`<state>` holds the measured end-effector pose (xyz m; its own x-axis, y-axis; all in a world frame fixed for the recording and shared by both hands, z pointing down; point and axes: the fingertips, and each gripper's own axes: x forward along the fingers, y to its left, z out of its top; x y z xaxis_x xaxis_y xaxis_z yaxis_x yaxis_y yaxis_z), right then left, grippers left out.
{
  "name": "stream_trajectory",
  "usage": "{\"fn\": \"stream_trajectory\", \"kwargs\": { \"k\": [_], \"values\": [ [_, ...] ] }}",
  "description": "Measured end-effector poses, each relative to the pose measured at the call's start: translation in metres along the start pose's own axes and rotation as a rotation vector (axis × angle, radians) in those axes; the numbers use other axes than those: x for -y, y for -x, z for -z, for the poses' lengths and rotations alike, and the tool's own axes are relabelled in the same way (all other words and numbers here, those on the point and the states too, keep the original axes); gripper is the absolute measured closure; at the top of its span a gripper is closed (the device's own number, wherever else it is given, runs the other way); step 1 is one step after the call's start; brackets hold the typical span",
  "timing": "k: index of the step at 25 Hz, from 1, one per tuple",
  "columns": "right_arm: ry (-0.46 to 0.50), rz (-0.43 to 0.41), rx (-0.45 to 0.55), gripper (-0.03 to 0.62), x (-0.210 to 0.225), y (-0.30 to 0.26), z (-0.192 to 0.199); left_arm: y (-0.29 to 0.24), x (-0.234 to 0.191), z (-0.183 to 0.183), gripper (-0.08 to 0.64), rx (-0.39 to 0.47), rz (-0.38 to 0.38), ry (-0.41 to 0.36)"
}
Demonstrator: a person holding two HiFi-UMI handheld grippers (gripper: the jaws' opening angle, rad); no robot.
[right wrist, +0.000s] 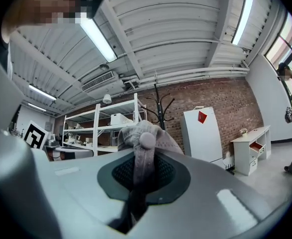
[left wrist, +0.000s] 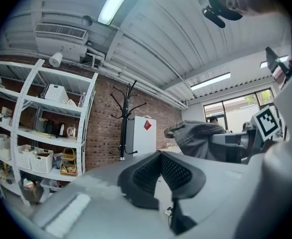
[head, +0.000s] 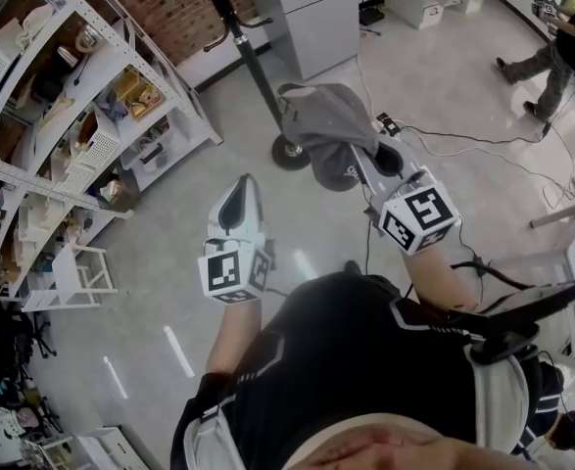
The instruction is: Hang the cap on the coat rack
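Right tongs (head: 373, 164) clamp grey fabric cap (head: 326, 116), black metal coat rack (head: 253, 62) ahead; left tongs (head: 236, 204) apart, empty.
Risk: floppy crown may miss a hook and slip off.

The person wears a black top (head: 351, 360) with white panels along the sides and thin white lines on the short sleeves. The left gripper (head: 240, 196) and the right gripper (head: 370, 164) are both of pale grey-white plastic with a smooth, rounded shell, and each one bears at its back end a white cube, the left cube (head: 235, 270) and the right cube (head: 419, 218), printed with black square markers. On the inner side of the jaws sit black pads (left wrist: 158, 176) with a fine mesh pattern, each inside a dark rounded frame.
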<state>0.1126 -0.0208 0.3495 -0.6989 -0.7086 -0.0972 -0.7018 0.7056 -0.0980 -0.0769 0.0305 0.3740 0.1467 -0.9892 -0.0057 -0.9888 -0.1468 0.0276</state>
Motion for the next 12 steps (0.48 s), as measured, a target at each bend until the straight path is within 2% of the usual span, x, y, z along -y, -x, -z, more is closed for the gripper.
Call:
{"fn": "stream_trajectory", "kwargs": {
  "k": [3,7,12],
  "values": [
    [0.010,-0.007,0.001,0.572,0.019,-0.006,-0.002,-0.019,0.009,-0.002,0.560,0.016,0.014,-0.005],
    [0.020,-0.019,0.000,0.572,0.041,-0.014,-0.002,-0.043,0.012,-0.001,0.560,0.021,-0.003,-0.011],
    [0.009,-0.022,0.003,0.572,0.056,-0.030,-0.002,-0.059,0.005,0.004,0.560,-0.009,-0.005,-0.024]
  ]
}}
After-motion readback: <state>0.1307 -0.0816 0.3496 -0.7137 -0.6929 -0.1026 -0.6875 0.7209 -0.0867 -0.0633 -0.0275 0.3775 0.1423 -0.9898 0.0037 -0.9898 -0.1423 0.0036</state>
